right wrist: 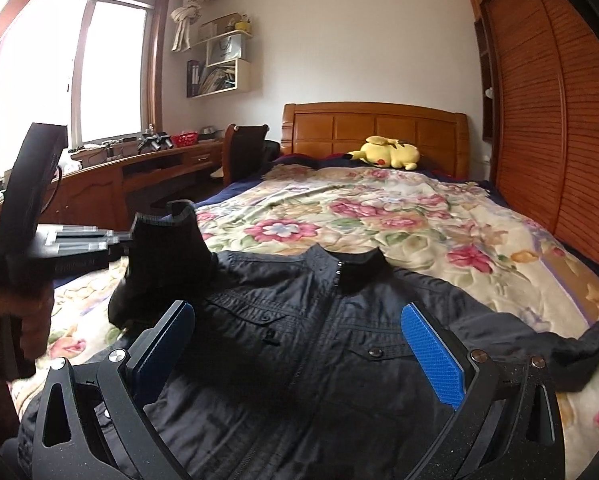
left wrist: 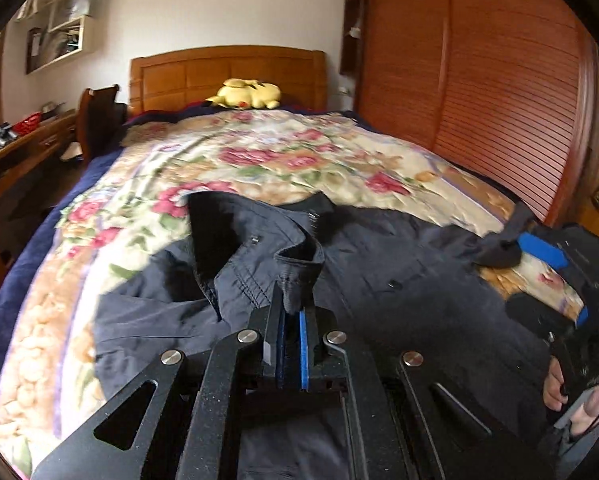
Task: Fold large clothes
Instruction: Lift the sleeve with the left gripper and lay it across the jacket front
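Two tongs over one dark jacket (right wrist: 299, 344), spread front-up on a floral bedspread (right wrist: 399, 220) at the near end of the bed. Left tongs (left wrist: 293, 320) clamped tight on a ribbed cuff (left wrist: 299, 276), sleeve end bunched up between the blue pads. In the right wrist view that sleeve is lifted up over the jacket's left side. Right tongs (right wrist: 299, 344) gaping wide above the jacket chest, nothing between the pads, blue pad (right wrist: 431, 356) clear on one side. Part of a hand (left wrist: 559, 388) shows at the edge of the left view, gripping the right handle.

Jacket: black or very dark navy, thin wrinkled fabric, zip up the middle, stand collar (right wrist: 339, 260), two snap-flap chest pockets. Other sleeve trails off toward the wardrobe side. No readable brand or label anywhere; small tab on the collar too blurred to read.

Further back: yellow plush toy (right wrist: 387, 154) by the wooden headboard (right wrist: 375, 124). Slatted wooden wardrobe (right wrist: 547, 120) to the right. Worktop (right wrist: 147, 160) under the window (right wrist: 71, 68) on the left, cluttered, chair beside it. Wall shelves (right wrist: 219, 64) with folders, spines unreadable.
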Motion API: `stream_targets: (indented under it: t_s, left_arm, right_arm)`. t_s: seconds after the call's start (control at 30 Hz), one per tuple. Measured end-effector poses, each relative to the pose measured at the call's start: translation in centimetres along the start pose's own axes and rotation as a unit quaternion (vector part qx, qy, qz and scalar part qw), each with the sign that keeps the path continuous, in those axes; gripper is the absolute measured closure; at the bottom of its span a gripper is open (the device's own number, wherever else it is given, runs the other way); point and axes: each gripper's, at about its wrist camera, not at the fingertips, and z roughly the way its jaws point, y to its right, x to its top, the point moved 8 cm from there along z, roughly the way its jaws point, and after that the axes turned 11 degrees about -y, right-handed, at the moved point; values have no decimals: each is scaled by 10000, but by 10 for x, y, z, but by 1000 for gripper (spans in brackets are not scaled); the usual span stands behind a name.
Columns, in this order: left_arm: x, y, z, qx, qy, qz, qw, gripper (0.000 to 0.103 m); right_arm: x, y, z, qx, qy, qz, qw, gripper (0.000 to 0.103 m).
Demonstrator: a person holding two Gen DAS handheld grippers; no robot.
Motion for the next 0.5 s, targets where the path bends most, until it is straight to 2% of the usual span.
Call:
stream_targets:
  t_s: [0.07,0.17,0.27,0.33,0.47,0.5]
  left_arm:
    - [-4,11,7,13,-48,31,10000,97]
    - [-12,15,16,379,-102,202,9990,96]
    - [-26,10,24,517,-152,199,9983,83]
    - [-35,3,21,547,-79,100,9984,65]
    - [-48,-5,5,594,141,75,9981,55]
    - [-53,-7,-1,630,196,112,9978,45]
  right_arm:
    - [-1,1,-3,6,-12,40,10000,0]
    - [-1,3,-3,21,-42,75,10000,0]
    - [-1,0,-4,60,-61,120,9999,0]
    - [-1,-1,-4,53,-70,108,9999,0]
    - [0,2,2,47,-107,113,9999,0]
    - [0,1,4,69,-132,121,9998,0]
